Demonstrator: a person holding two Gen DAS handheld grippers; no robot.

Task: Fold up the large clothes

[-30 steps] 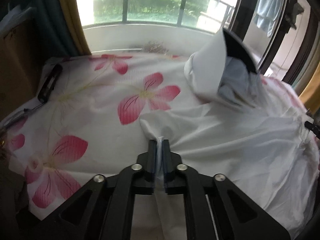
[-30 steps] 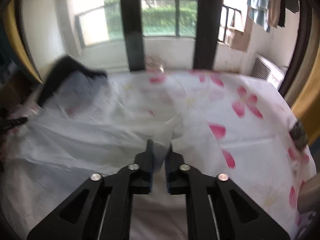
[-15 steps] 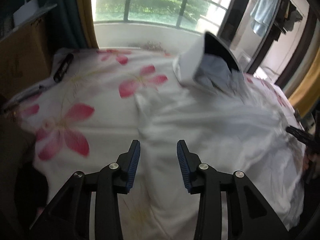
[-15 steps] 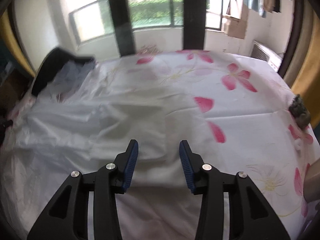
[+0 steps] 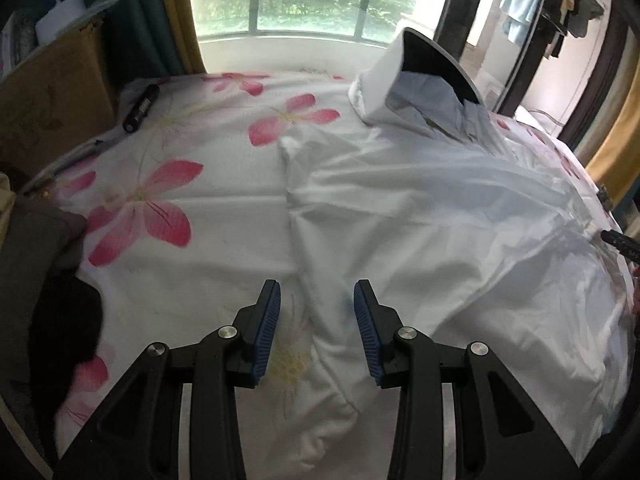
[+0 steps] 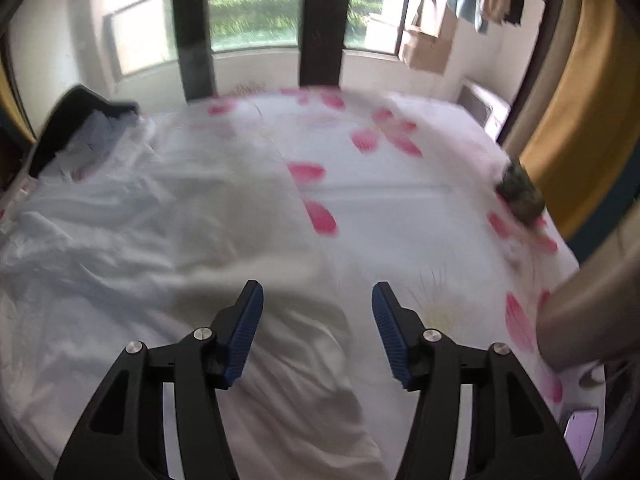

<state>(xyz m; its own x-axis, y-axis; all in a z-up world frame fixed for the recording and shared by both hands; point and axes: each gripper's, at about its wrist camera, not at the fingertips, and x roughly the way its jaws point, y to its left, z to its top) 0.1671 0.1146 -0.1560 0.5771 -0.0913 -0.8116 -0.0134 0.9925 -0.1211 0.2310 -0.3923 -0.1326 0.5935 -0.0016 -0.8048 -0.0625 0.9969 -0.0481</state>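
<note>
White crumpled shirt (image 5: 440, 216) fills my frame's right on the floral sheet (image 5: 192, 184); my left gripper (image 5: 316, 316) has just opened, empty, and right gripper (image 6: 318, 320) is widening, empty.

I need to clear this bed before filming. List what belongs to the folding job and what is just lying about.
Belongs to the job:
white shirt
left tongs, open
right tongs, open

Just lying about:
black cylinder
dark clothes
greenish bundle
cardboard box

Left claw (image 5: 316, 300) and right claw (image 6: 317, 302) agape, empty, angled downward.
</note>
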